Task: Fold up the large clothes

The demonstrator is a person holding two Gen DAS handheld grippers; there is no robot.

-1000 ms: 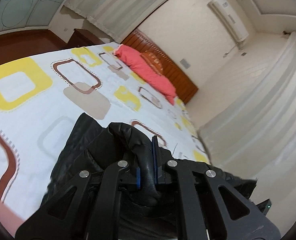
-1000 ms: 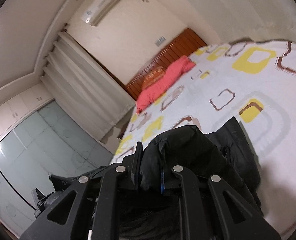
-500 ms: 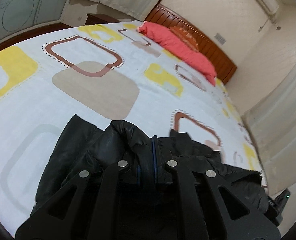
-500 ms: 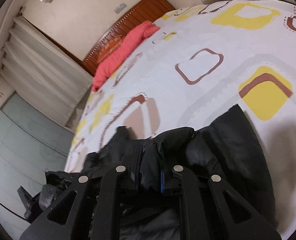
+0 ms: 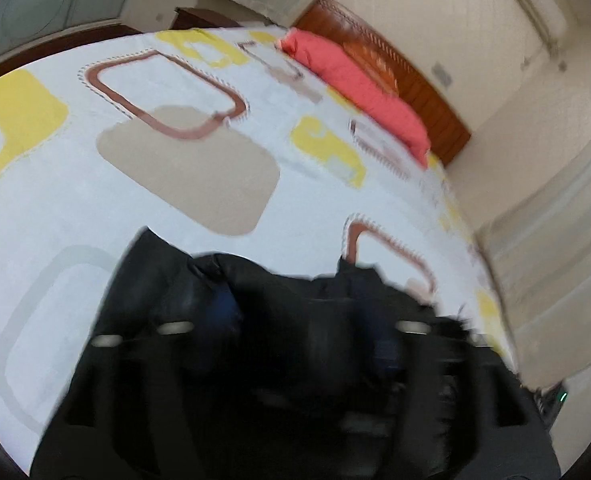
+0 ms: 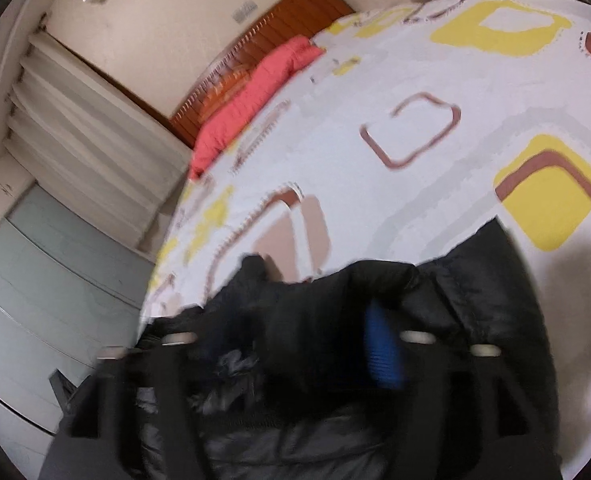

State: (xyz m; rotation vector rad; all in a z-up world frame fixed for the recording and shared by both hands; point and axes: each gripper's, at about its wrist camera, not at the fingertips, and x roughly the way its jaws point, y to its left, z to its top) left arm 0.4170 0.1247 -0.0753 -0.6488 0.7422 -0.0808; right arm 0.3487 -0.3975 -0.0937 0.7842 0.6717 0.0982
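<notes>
Currently, your left claw (image 5: 303,332): jaws opening, spread wide, with the black jacket (image 5: 279,292) bunched between them, lying on the patterned bed (image 5: 175,184). Your right claw (image 6: 291,340): jaws opening too, jacket fabric between the blue pads (image 6: 381,352). Red pillow (image 6: 255,92): far end, against the headboard (image 6: 279,12).

- left gripper (image 5: 307,324): tilted down over the black jacket (image 5: 143,280), jaws opening, blue pads (image 5: 223,308) spread wide, jacket fold between them, blurred
- right gripper (image 6: 307,332): tilted down over the same jacket, jaws opening, blue pad (image 6: 381,344) clear of the bunched fold
</notes>
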